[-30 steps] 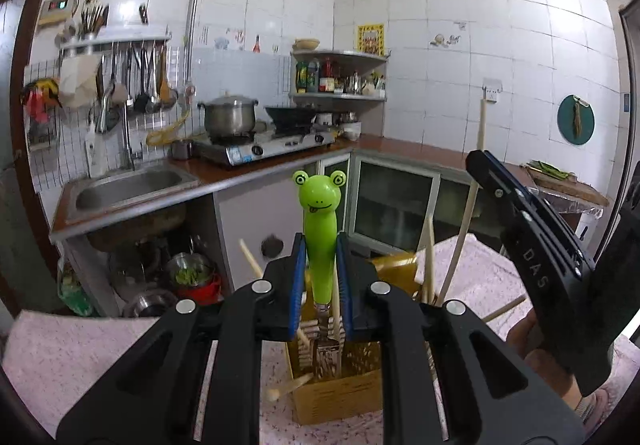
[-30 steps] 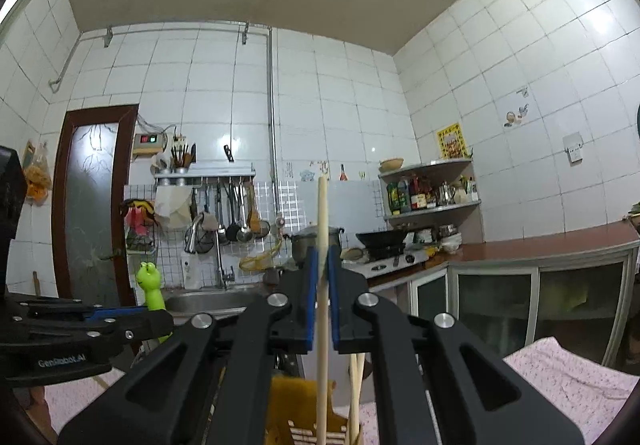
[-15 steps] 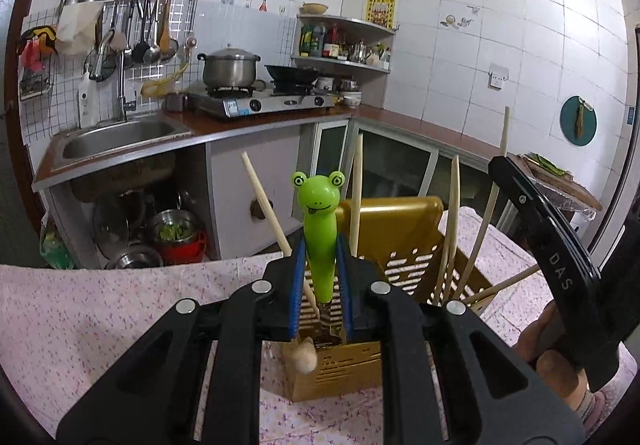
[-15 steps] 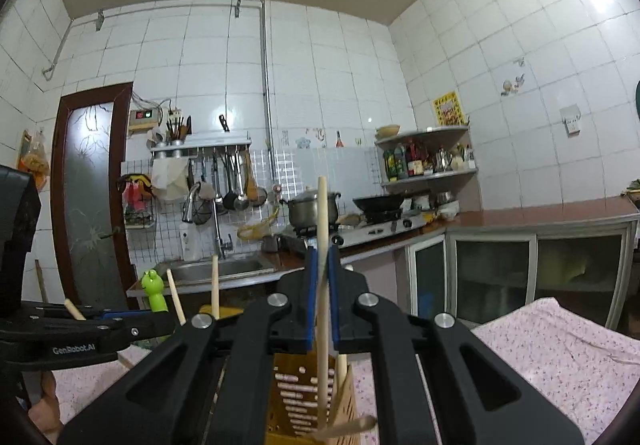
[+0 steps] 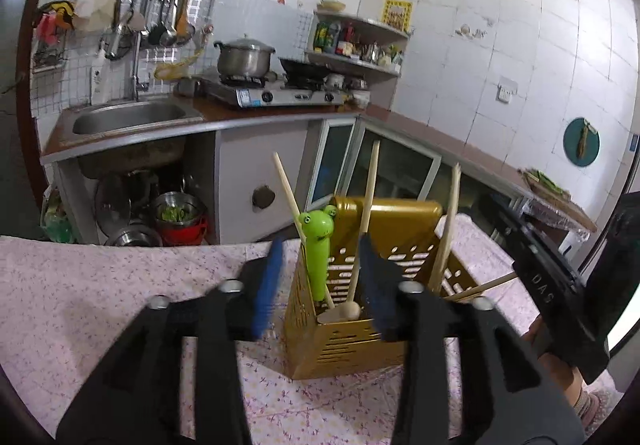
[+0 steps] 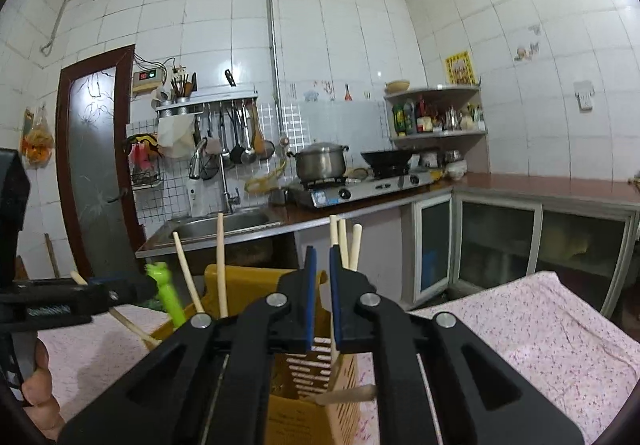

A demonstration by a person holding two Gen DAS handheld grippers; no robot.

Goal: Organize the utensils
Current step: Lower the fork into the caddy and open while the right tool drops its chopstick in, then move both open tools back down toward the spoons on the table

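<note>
A yellow slotted utensil holder (image 5: pixel 360 341) stands on the pink flowered tablecloth (image 5: pixel 100 285). The green frog-handled utensil (image 5: pixel 318 245) stands in it, free of the pads. Several wooden chopsticks (image 5: pixel 366 205) and a wooden spoon (image 5: pixel 348 311) also stand in it. My left gripper (image 5: pixel 320 277) is open wide, its blue pads either side of the frog handle. My right gripper (image 6: pixel 321 285) is open a little above the holder (image 6: pixel 304 397); a chopstick (image 6: pixel 334 245) stands in the gap, loose from the left pad. The frog utensil (image 6: pixel 168 297) shows at left.
The right gripper body (image 5: pixel 560 285) and a hand sit at the holder's right. The left gripper (image 6: pixel 60 297) reaches in from the left. Behind are a sink (image 5: pixel 124 117), a gas stove with a pot (image 5: pixel 244 57) and glass-door cabinets (image 5: pixel 400 169).
Both grippers came down to the holder. The left let go of the frog utensil, now in the holder. The right pads parted from the chopstick, which dropped lower.
</note>
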